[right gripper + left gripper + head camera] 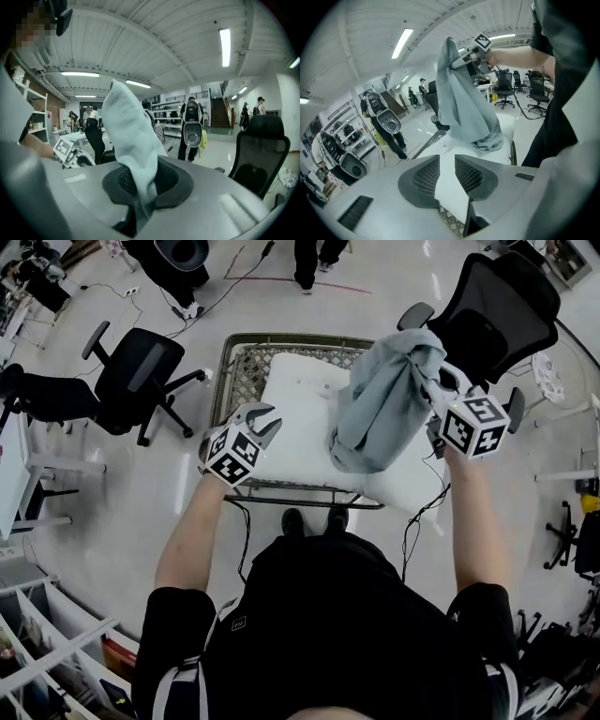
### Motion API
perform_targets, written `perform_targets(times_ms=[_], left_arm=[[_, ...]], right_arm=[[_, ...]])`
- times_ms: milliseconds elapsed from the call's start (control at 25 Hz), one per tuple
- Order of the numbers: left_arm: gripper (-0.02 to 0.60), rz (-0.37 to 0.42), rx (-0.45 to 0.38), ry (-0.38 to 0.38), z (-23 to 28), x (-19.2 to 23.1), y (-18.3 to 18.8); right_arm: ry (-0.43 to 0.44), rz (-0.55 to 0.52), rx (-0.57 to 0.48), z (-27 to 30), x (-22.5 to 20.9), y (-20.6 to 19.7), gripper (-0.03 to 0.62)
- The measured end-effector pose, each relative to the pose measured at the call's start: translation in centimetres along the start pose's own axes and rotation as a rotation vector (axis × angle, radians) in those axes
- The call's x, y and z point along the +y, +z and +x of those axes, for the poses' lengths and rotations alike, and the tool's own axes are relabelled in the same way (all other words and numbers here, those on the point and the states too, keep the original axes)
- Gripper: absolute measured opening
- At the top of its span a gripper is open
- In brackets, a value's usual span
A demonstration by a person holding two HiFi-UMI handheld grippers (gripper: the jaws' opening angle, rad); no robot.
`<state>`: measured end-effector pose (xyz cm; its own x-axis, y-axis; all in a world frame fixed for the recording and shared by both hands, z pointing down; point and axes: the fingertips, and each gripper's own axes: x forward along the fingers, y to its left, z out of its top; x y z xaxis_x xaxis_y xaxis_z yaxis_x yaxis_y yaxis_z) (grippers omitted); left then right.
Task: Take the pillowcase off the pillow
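A white pillow (300,418) lies on a wire-mesh cart (242,362). Above its right half hangs the grey-blue pillowcase (384,399), bunched and free of the pillow, its lower folds just over the pillow. My right gripper (433,376) is shut on the top of the pillowcase (131,136), and the cloth runs down between its jaws (140,185). My left gripper (265,418) is at the pillow's left front edge, jaws apart, nothing gripped. In the left gripper view the pillow (440,152) shows through the gap of that gripper (446,159), with the pillowcase (464,108) hanging beyond.
A black office chair (141,381) stands left of the cart and another (497,306) at its far right. White shelving (47,643) is at my lower left. Cables run on the floor by the cart. People stand further back in the room.
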<state>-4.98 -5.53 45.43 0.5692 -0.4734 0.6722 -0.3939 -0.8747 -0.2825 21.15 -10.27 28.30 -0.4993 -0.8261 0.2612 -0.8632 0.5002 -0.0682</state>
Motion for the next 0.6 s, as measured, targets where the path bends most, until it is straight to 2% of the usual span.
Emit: perform_targets(times_ms=[120,280,320,360,520,600], left_arm=[[0.103,-0.069,0.040,0.002,2.6,-0.1,-0.5],[0.105,-0.138,0.113,0.003,5.5,-0.3,-2.1],[0.119,-0.158,0.134,0.009,6.2,-0.4,-2.7],[0.158,-0.176,0.153,0.018,6.8,-0.4,-3.3],[0.223,-0.236,0.225,0.056,9.1,-0.6,-5.8],[0.233,-0.271,0.253,0.071,10.0,-0.5,-6.9]], right_arm=[[0.021,0.051,0.142,0.0,-1.8,-7.6,0.087],[0.044,0.041,0.294,-1.3,-4.2,-14.7,0.223],[0.031,0.044,0.325,-2.0,-5.3,-16.4,0.243],[0.013,0.058,0.356,-2.7,-6.6,-18.2,0.250],[-0.046,0.199,0.498,-5.6,-11.1,-27.3,0.315],[-0.060,0.273,0.572,-7.0,-12.5,-32.0,0.388]])
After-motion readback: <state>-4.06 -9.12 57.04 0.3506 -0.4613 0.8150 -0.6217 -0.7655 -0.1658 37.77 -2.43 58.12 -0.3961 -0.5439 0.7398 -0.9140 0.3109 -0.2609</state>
